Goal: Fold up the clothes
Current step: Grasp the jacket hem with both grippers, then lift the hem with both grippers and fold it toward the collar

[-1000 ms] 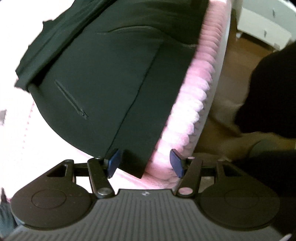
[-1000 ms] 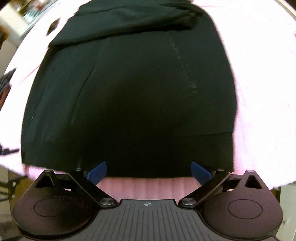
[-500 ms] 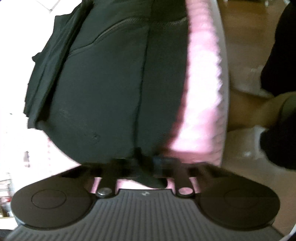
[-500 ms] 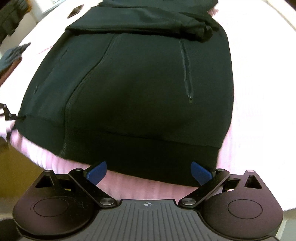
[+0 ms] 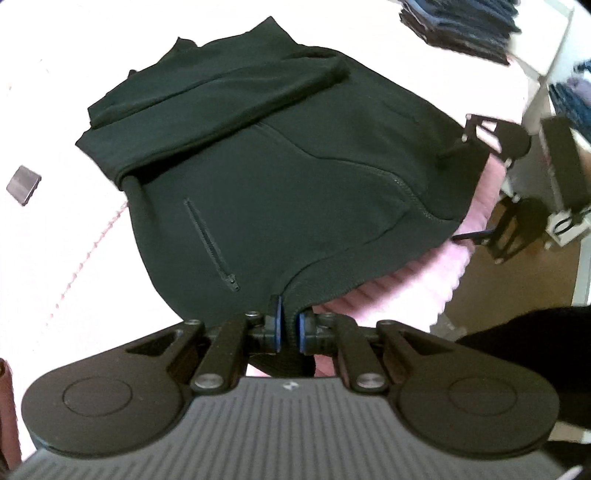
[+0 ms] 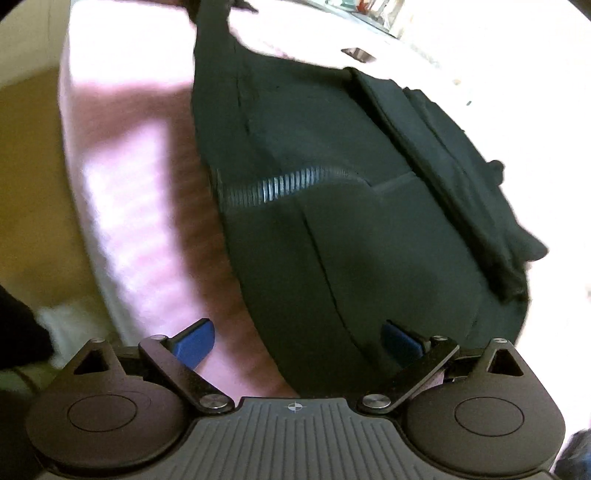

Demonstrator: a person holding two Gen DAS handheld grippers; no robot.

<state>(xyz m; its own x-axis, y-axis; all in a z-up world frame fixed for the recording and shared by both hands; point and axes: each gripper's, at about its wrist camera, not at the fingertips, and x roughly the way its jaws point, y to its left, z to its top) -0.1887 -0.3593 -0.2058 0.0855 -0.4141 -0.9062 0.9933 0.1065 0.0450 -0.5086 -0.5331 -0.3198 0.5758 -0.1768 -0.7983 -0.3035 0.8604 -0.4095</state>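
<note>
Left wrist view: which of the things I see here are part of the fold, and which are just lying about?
Part of the job:
- black jacket, spread on the pink bedding
- left claw, shut on the jacket's hem
- right claw, open at the hem

Lying about:
- small grey object on the bed
- stack of folded clothes, top right

Bare pink bedcover (image 5: 55,229) is seen open to the left of the black zip jacket (image 5: 295,192), broken only by a small grey flat object (image 5: 23,184) lying well apart from the jacket. To the right, the bed edge is crowded by a black metal frame (image 5: 506,229) and a white shelf unit (image 5: 554,155) holding stacked dark clothes (image 5: 461,26). In the right wrist view, a strip of bedcover stays free between the jacket and the bed edge, with brown floor (image 6: 33,184) beyond.
</note>
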